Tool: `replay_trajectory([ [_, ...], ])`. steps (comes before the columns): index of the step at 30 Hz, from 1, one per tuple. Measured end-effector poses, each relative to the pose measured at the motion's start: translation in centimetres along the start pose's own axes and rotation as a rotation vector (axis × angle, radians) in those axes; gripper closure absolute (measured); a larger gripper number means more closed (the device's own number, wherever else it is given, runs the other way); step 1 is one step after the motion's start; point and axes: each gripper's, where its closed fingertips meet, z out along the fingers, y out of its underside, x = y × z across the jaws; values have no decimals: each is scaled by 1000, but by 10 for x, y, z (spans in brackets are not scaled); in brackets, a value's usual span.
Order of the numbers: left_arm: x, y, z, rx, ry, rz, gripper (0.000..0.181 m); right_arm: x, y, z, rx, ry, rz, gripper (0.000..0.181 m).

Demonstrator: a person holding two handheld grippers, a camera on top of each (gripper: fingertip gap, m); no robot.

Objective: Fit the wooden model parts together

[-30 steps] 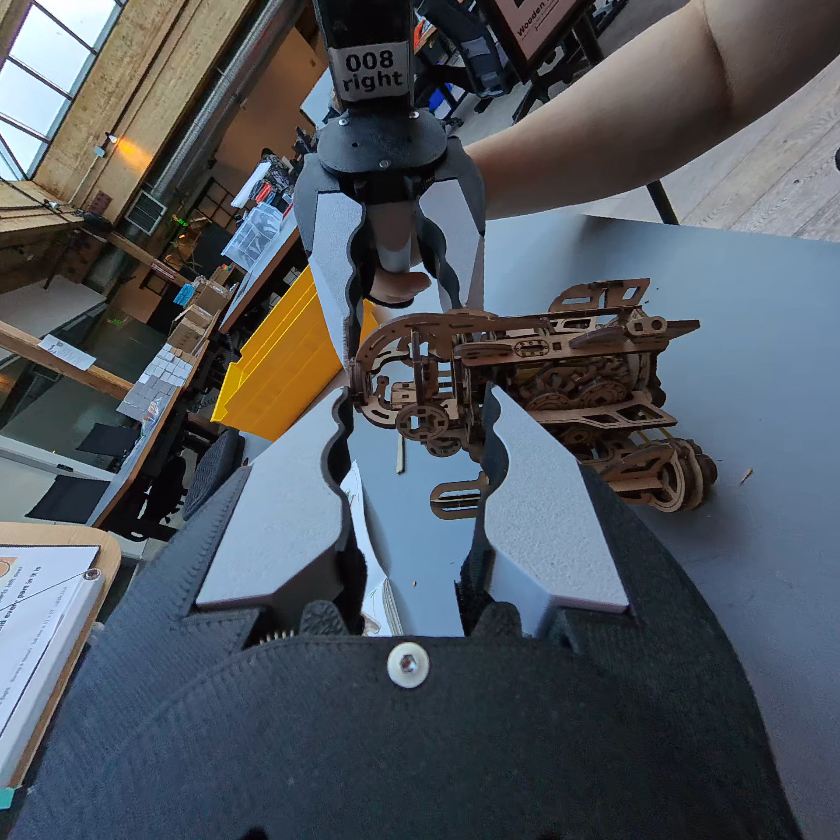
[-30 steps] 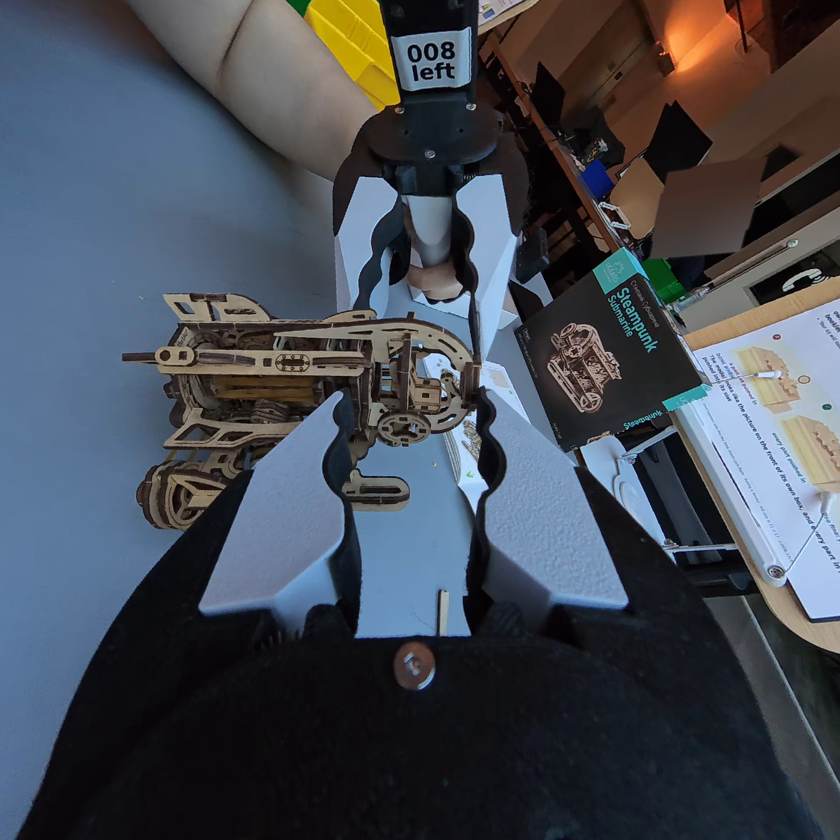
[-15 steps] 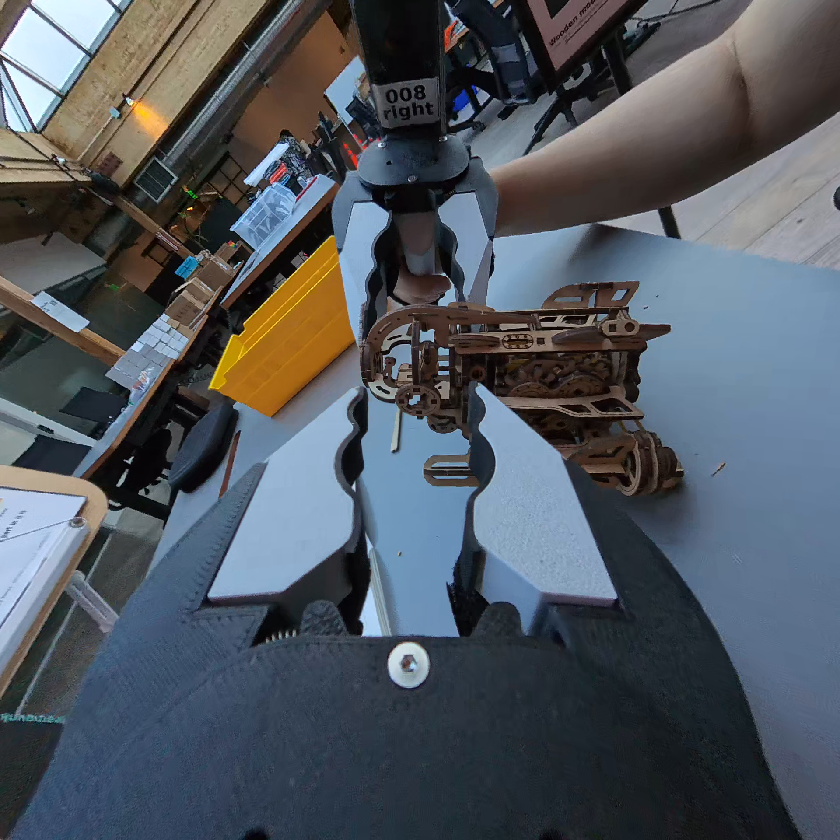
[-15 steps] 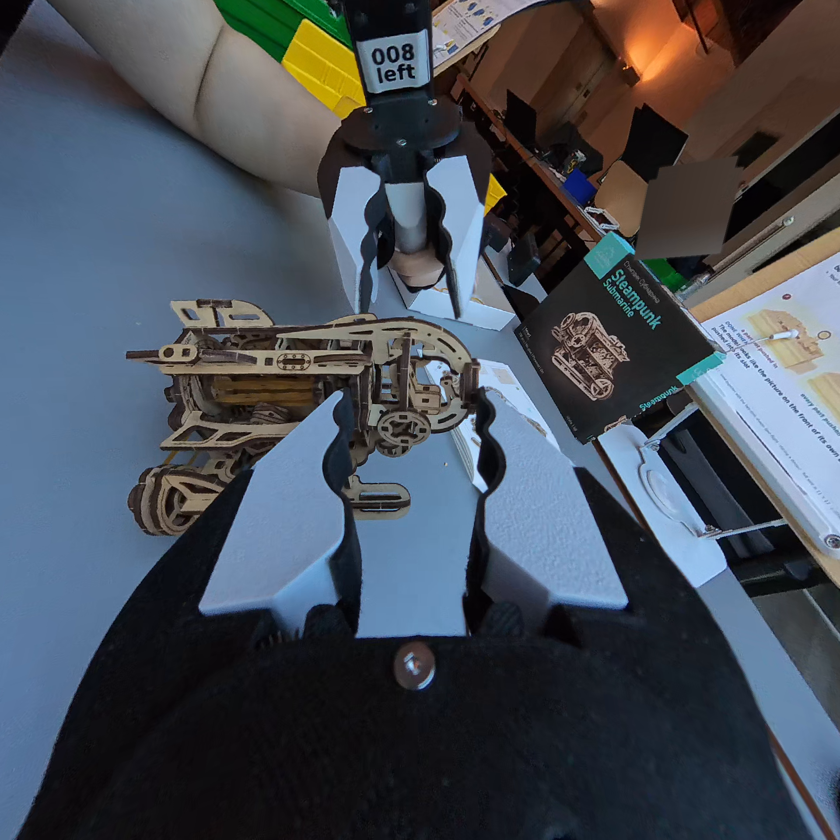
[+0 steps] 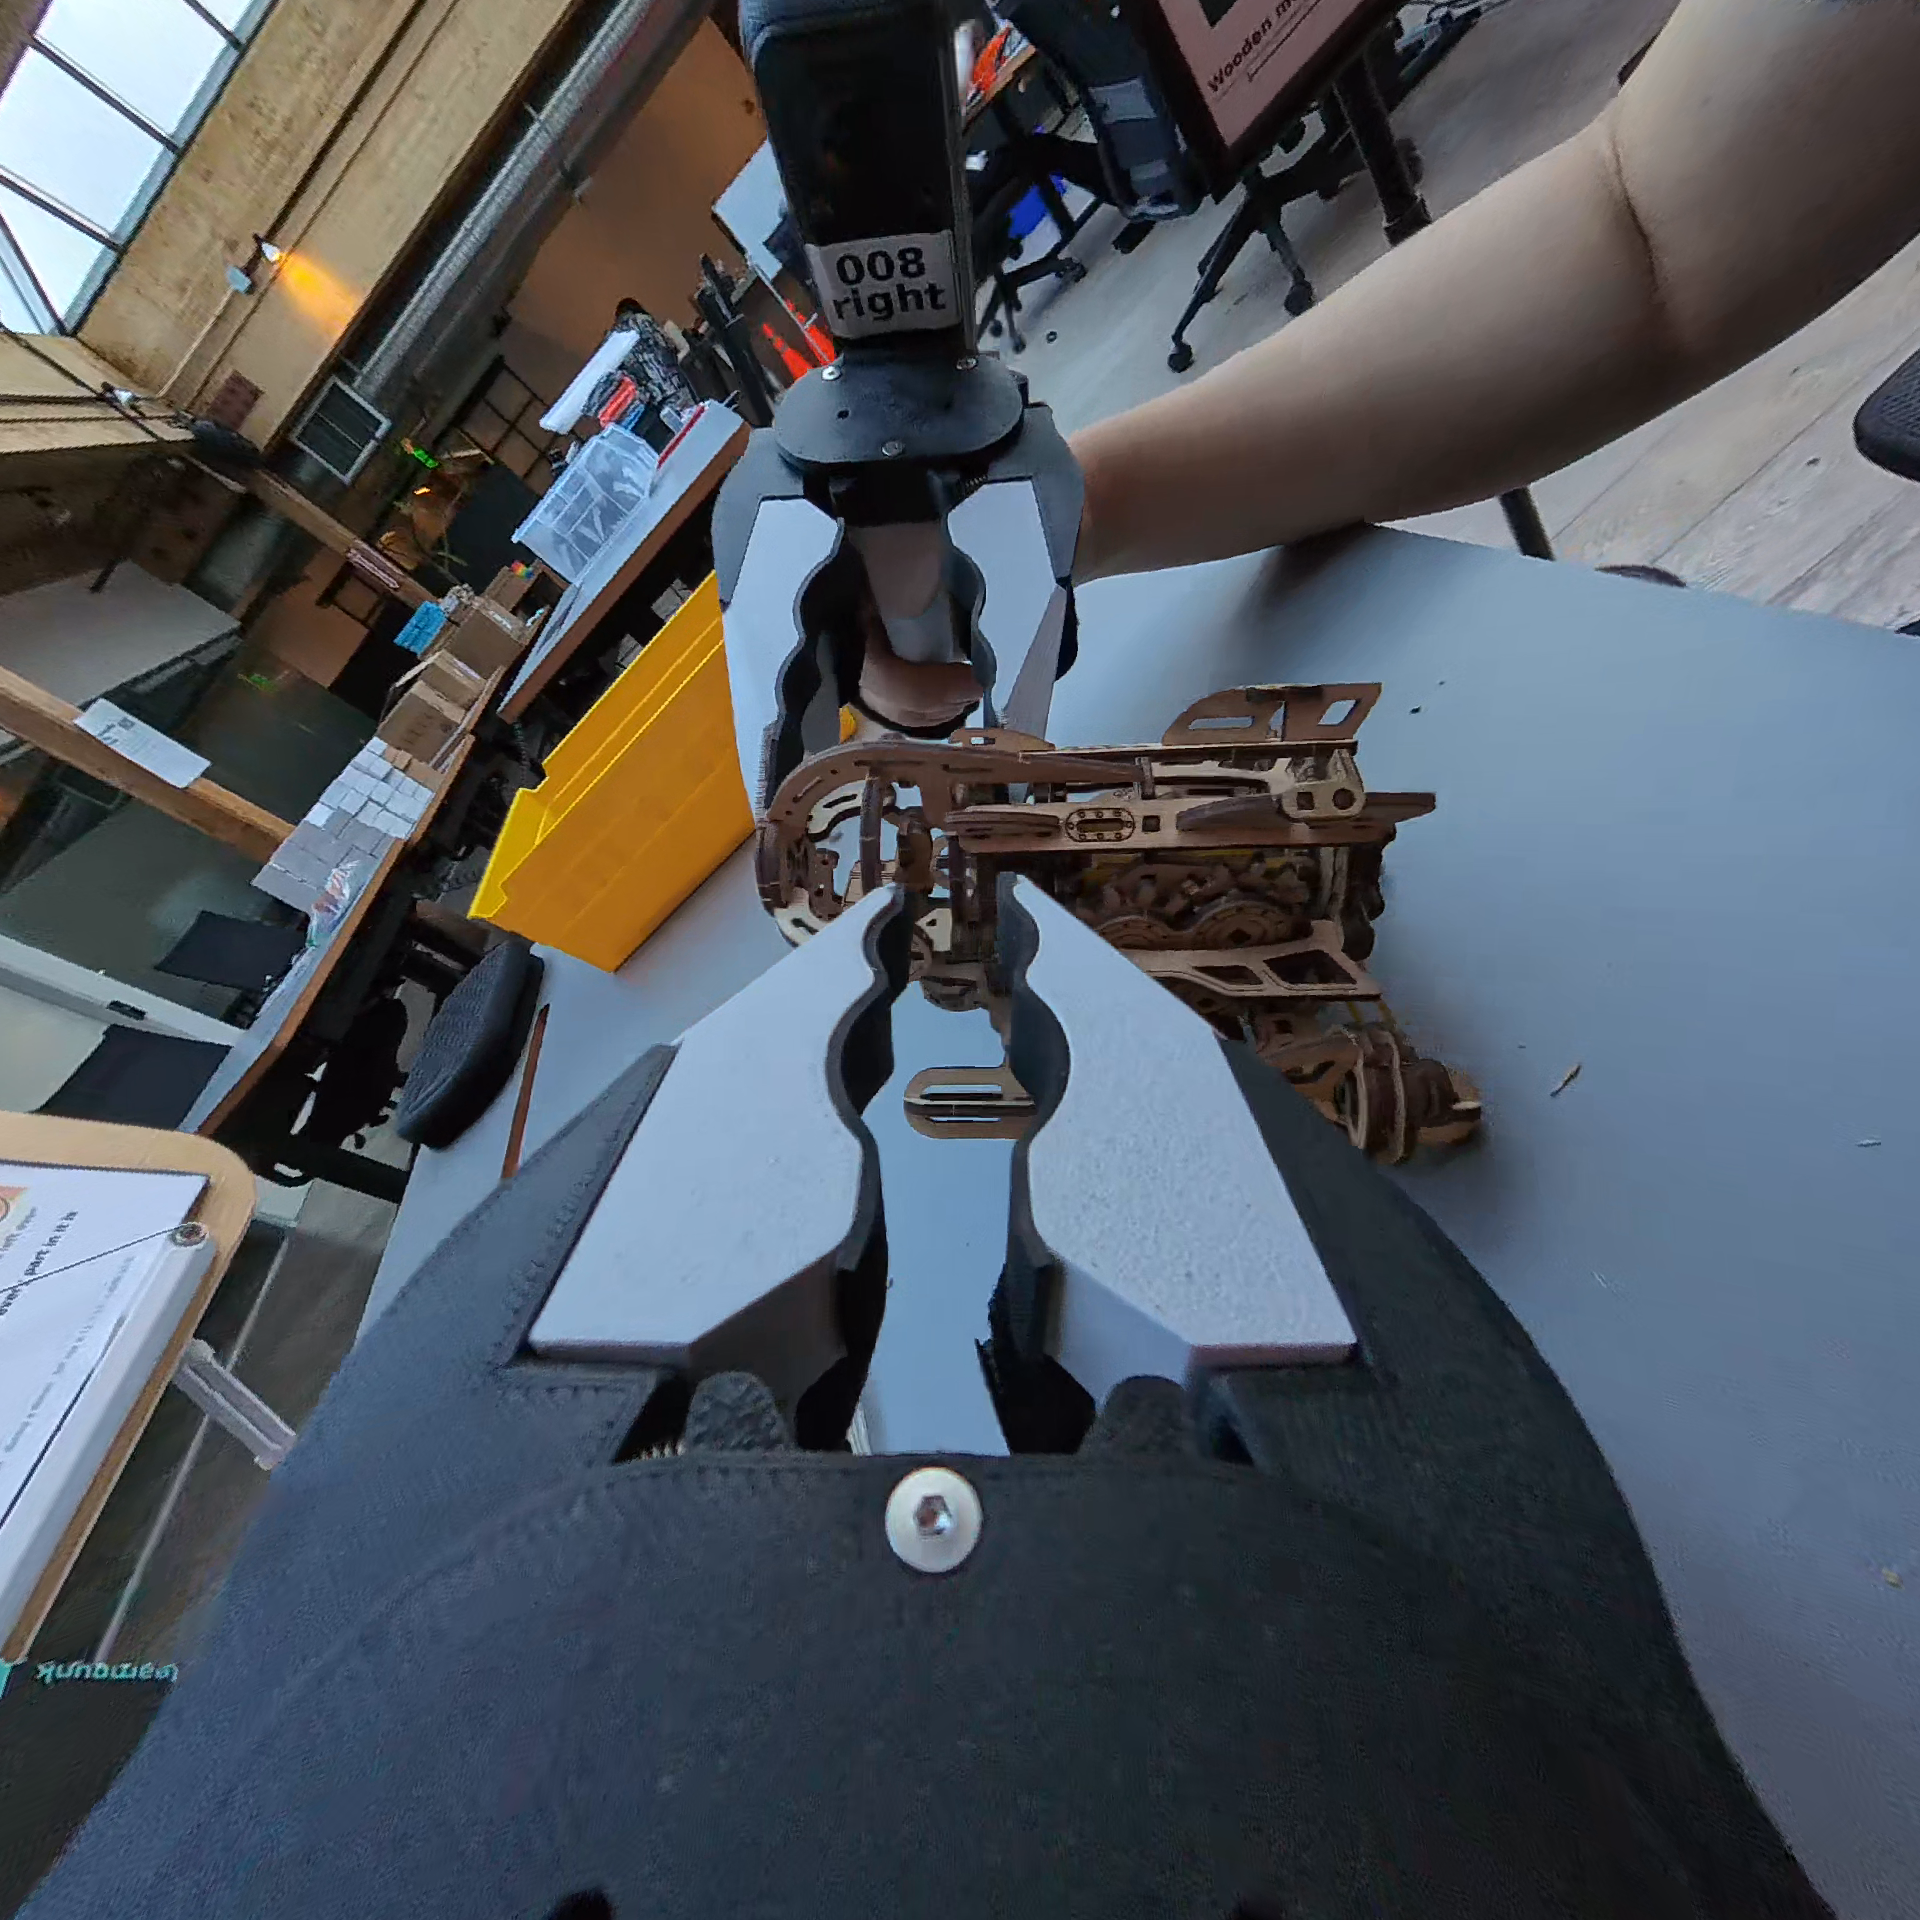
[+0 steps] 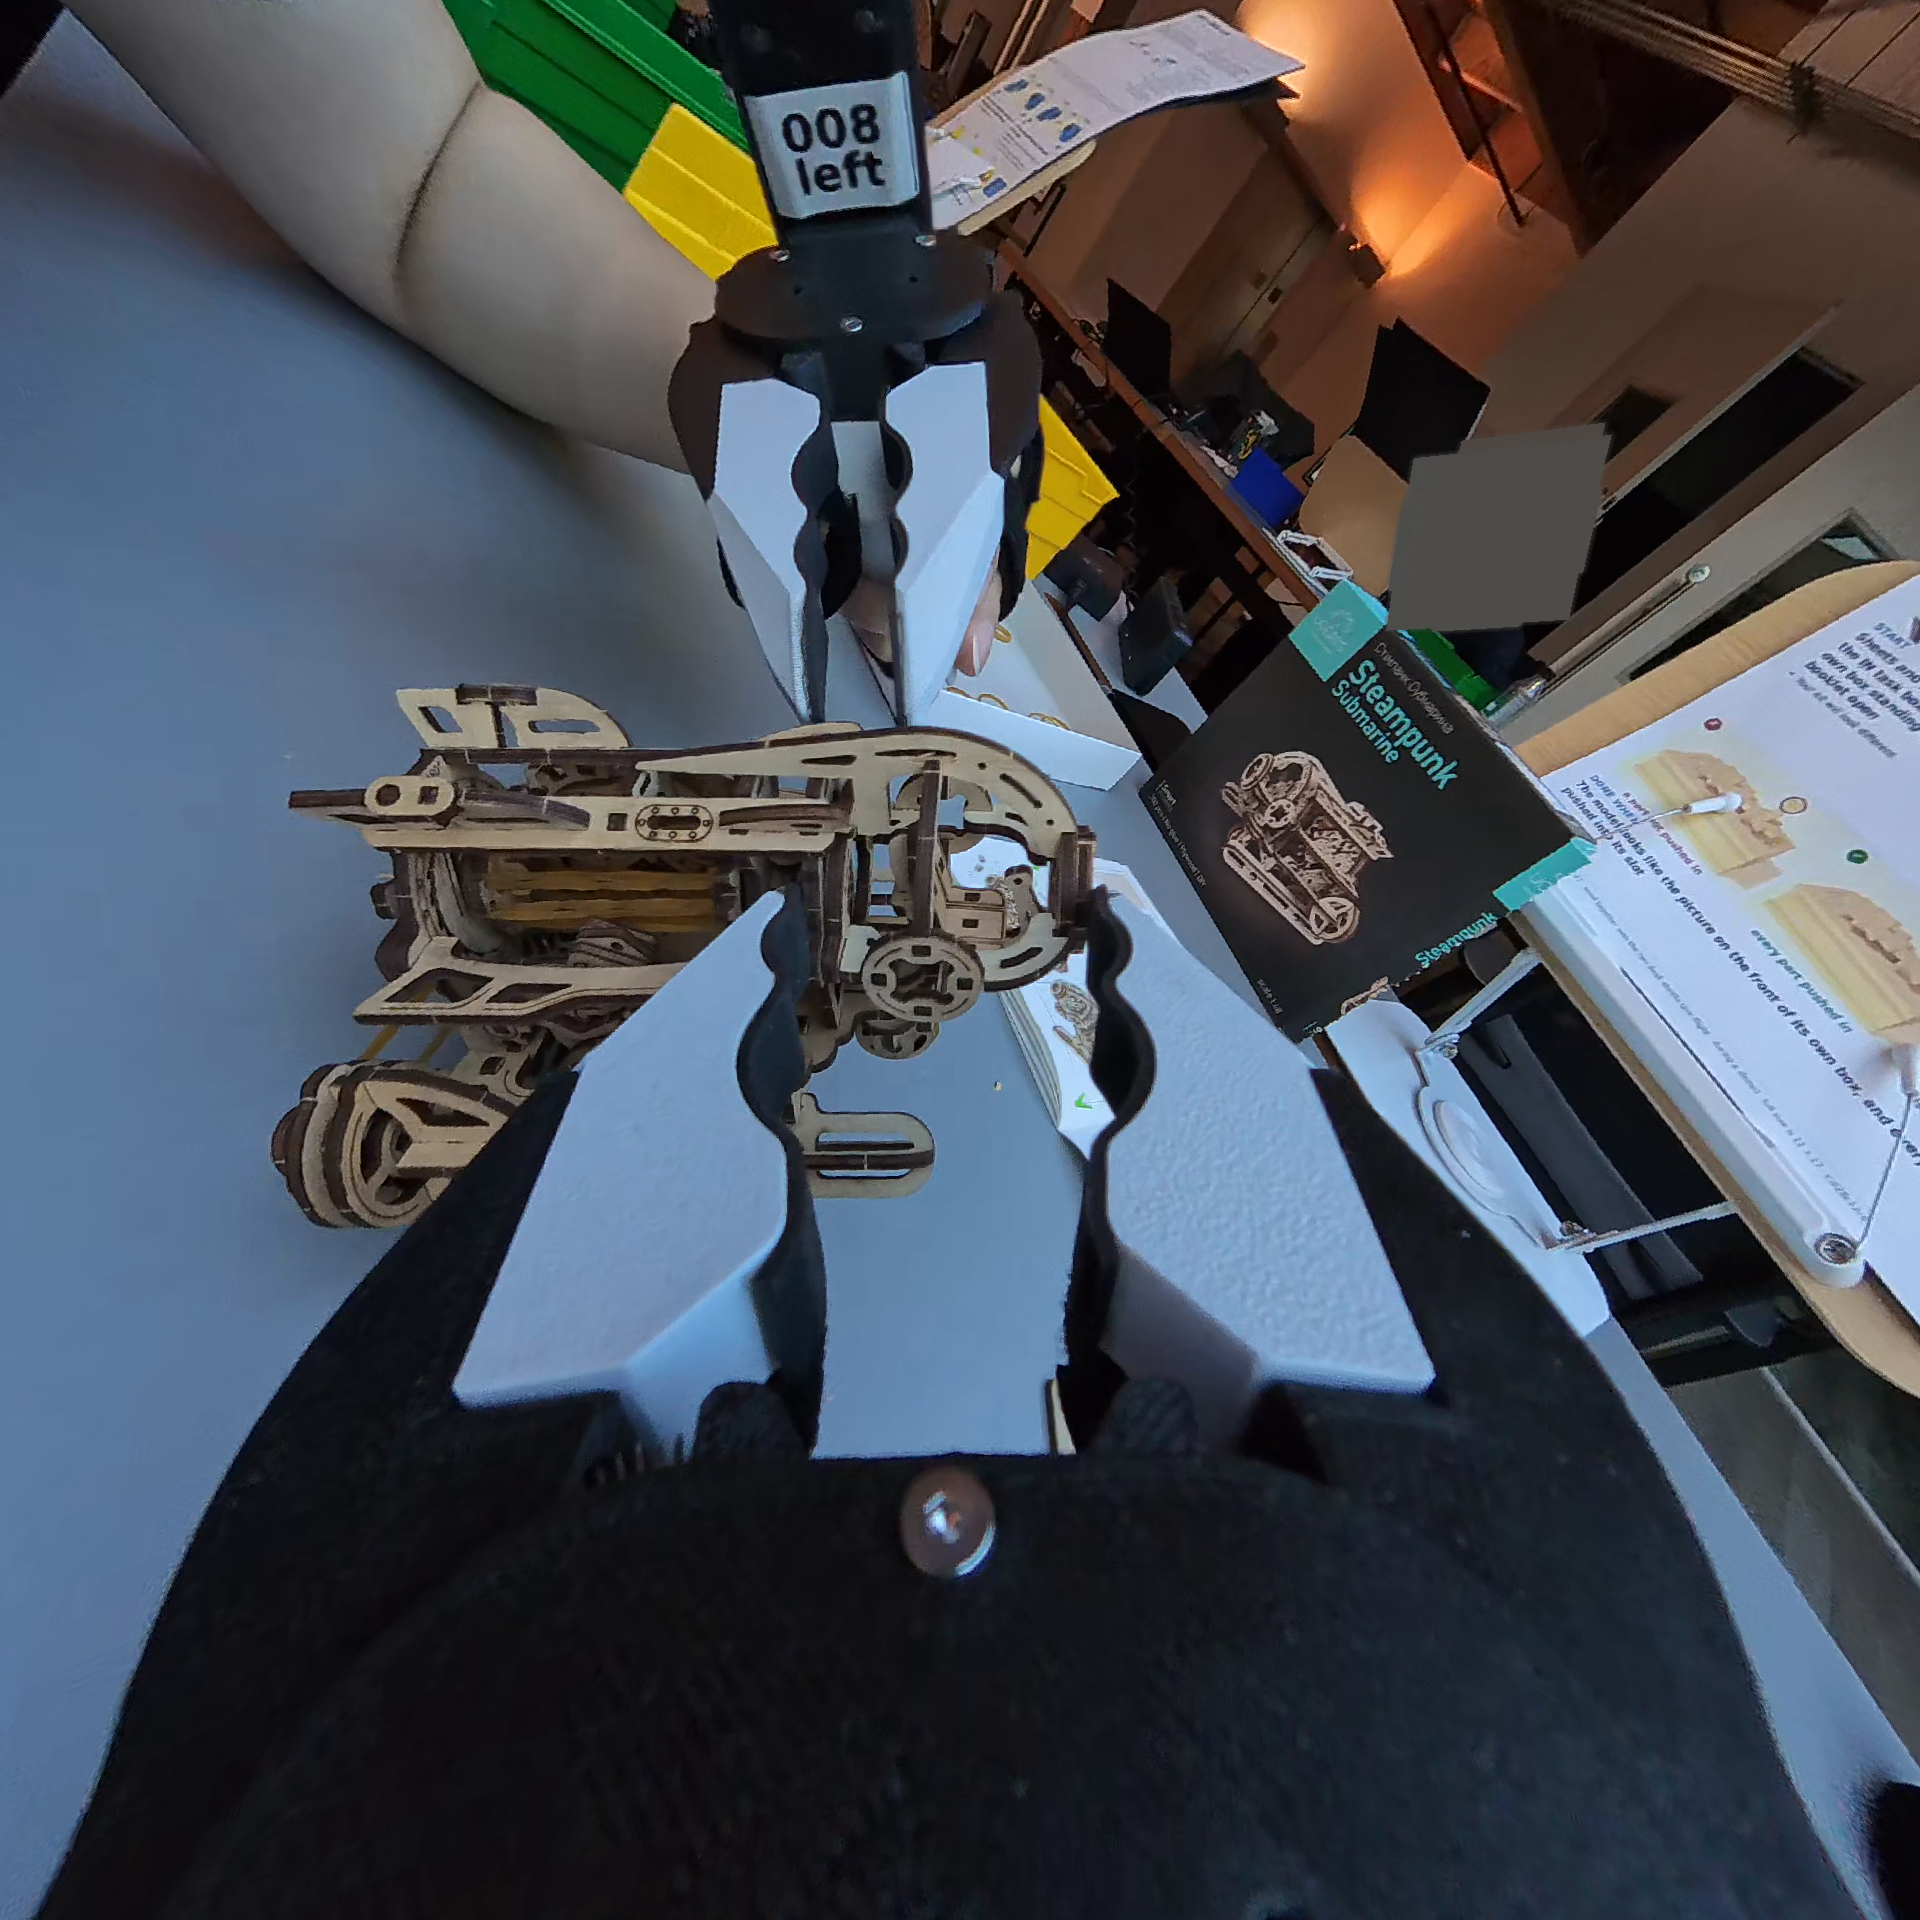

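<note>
Sitting on the grey table [image 5: 1662, 935], the wooden model [image 5: 1122, 883] is lying between both tools. The left tool [image 5: 954, 920] is narrowly parted, empty; the right tool [image 6: 940, 914] is gaping wider, empty, a loose wooden piece [image 6: 868, 1148] lying below.

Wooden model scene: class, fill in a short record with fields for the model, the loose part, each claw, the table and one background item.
model: wooden model, partly built, lying on the table
loose part: flat slotted piece on the table beside the model, untouched
left claw: open, empty, tips close to the model's curved front
right claw: open, empty, on the opposite side
table: grey table
background: black box standing at the table edge
</note>
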Motion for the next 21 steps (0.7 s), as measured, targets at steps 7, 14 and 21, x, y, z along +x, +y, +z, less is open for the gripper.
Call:
replay_trajectory([
  [7, 6, 4, 11, -54, -49, 63, 169, -1, -7, 1, 3, 16, -56, 129],
  [14, 5, 2, 11, -63, -48, 106, 174, -3, -10, 2, -5, 24, -85, 129],
  [21, 5, 3, 11, -81, -54, 129, 175, -2, -10, 1, -5, 24, -79, 129],
])
